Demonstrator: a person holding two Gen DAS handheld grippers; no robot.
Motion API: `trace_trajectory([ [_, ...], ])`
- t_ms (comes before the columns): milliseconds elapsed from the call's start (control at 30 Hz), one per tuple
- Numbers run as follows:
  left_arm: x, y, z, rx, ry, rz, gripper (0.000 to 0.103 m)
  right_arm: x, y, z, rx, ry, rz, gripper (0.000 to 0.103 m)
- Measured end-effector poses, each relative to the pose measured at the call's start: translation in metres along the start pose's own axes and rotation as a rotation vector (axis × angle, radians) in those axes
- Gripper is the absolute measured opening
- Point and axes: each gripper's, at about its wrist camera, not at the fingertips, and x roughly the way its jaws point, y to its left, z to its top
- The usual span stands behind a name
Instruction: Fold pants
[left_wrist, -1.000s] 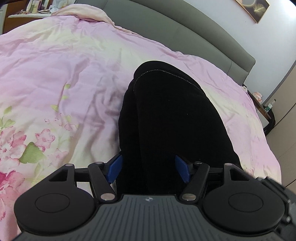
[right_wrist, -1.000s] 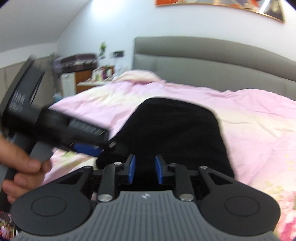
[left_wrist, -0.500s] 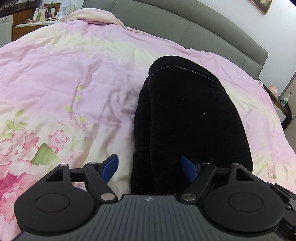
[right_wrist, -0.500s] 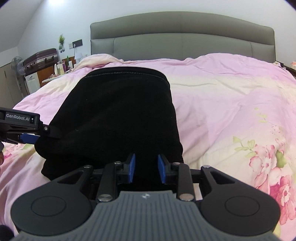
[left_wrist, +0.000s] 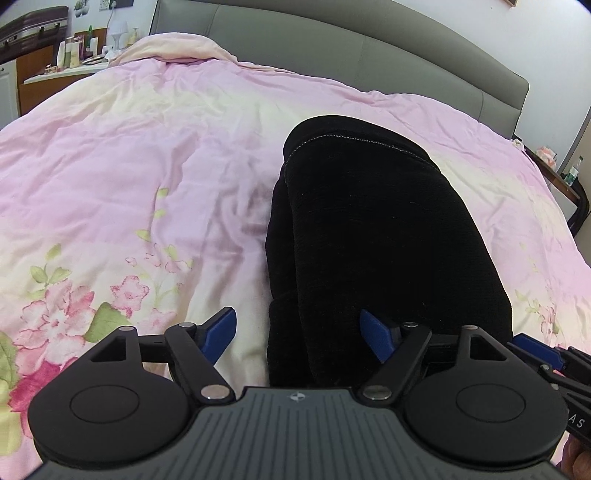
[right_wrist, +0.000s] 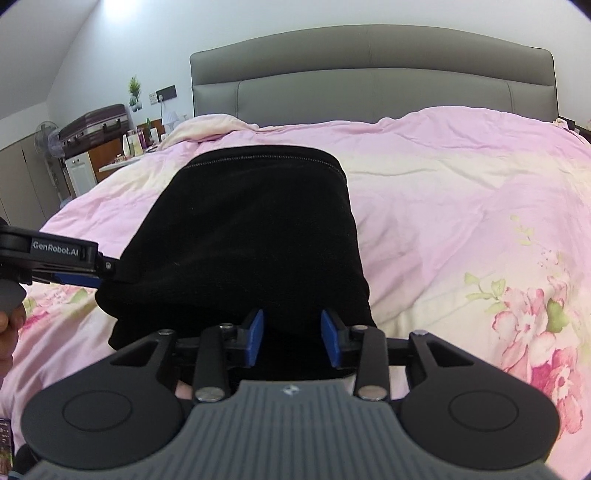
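The black pants lie folded in a thick stack on the pink floral duvet. My left gripper is open wide at the near left corner of the stack, jaws astride its edge. In the right wrist view the pants fill the middle. My right gripper is open, its blue pads on either side of the near edge of the stack. The left gripper also shows in the right wrist view at the pants' left edge, and the right gripper's tip shows in the left wrist view.
A grey padded headboard stands at the far end. A side table with bottles and a suitcase stand at the back left. A small table stands right of the bed. The duvet spreads on both sides of the pants.
The right gripper has swung to face the pants squarely and its jaws have opened wider. The left gripper has stayed open at the near left corner. The pants lie flatter.
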Motion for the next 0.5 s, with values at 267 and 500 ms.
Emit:
trace_trajectory([
  [267, -0.019, -0.012, 0.012, 0.06, -0.01, 0.051, 0.087, -0.015, -0.001, 0.007, 0.024, -0.031, 0.02, 0.033],
  [500, -0.027, -0.016, 0.024, 0.112, -0.025, 0.087, 0.087, -0.022, -0.009, 0.012, 0.079, -0.043, 0.026, 0.035],
])
